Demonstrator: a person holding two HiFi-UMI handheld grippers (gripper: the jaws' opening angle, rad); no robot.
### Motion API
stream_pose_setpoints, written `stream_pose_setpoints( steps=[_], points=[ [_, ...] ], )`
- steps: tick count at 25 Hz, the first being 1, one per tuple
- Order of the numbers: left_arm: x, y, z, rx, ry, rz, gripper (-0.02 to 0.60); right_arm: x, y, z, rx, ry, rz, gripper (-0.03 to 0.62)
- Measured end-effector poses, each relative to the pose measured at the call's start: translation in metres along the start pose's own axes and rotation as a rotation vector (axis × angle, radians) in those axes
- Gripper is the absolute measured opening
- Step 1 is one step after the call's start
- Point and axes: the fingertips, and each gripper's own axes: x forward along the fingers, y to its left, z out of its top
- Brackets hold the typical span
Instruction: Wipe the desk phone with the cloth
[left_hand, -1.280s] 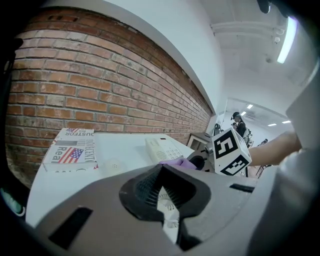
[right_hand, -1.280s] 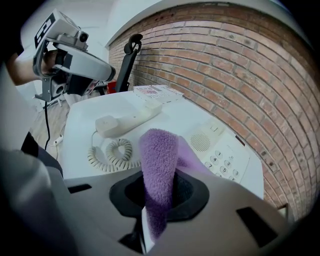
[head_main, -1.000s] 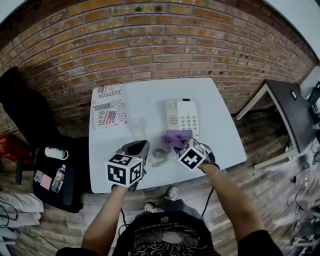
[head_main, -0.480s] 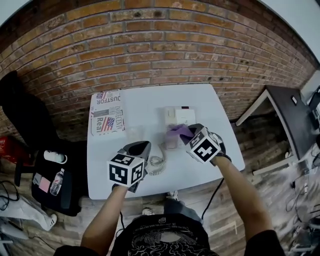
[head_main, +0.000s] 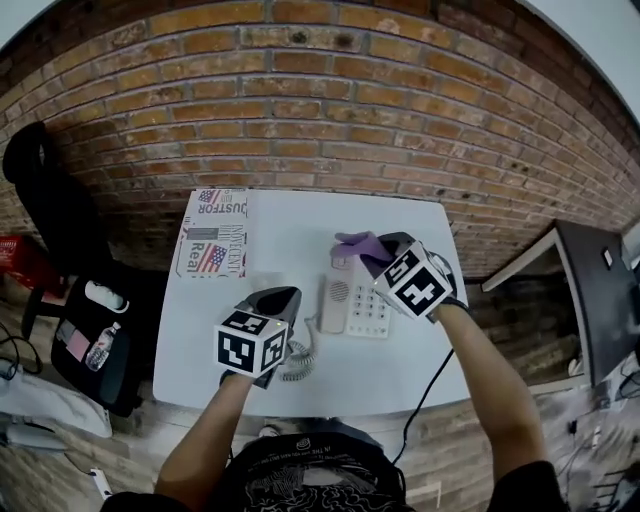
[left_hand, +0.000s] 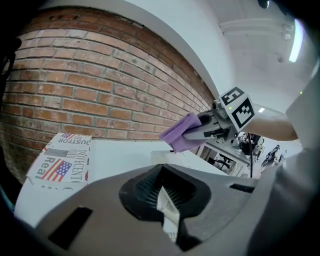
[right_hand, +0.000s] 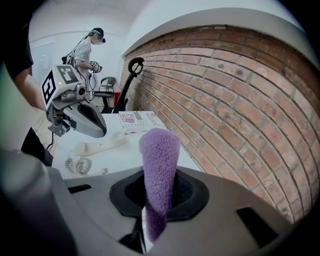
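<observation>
A white desk phone (head_main: 362, 300) lies on the white table (head_main: 290, 240), its handset (head_main: 333, 291) along the left side and the coiled cord (head_main: 297, 361) trailing toward me. My right gripper (head_main: 385, 250) is shut on a purple cloth (head_main: 357, 245), held over the phone's far end. That cloth (right_hand: 159, 170) stands up from the shut jaws of the right gripper (right_hand: 150, 220). My left gripper (head_main: 278, 297) hovers just left of the handset, jaws shut with nothing in them. The left gripper view shows the cloth (left_hand: 180, 132) above the phone (left_hand: 187, 159).
A box printed like a newspaper (head_main: 213, 232) lies at the table's far left corner. A brick wall (head_main: 320, 110) runs close behind the table. A black chair with a bag (head_main: 95, 340) stands left, a dark side table (head_main: 600, 290) right. A person (right_hand: 87, 47) stands far off.
My right gripper has carried the cloth from the phone's near end along it to the far end. The head view has shifted. My left gripper has stayed beside the handset.
</observation>
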Motion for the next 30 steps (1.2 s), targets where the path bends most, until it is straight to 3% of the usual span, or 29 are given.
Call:
stream_pose_setpoints(
  steps=[9, 16, 26, 30],
  points=[
    [0.022, 0.010, 0.003, -0.023, 0.008, 0.108, 0.006, 0.053, -0.039, 0.028, -0.088, -0.072, 0.124, 0.048],
    [0.032, 0.022, -0.002, -0.108, 0.001, 0.186, 0.006, 0.110, -0.040, 0.022, -0.136, -0.059, 0.210, 0.048],
    [0.043, 0.018, -0.004, -0.138, -0.009, 0.234, 0.006, 0.148, -0.022, -0.001, 0.106, -0.024, 0.463, 0.048],
    [0.050, 0.013, -0.007, -0.136, -0.002, 0.231, 0.006, 0.143, -0.018, -0.007, 0.118, -0.018, 0.514, 0.046]
  ],
)
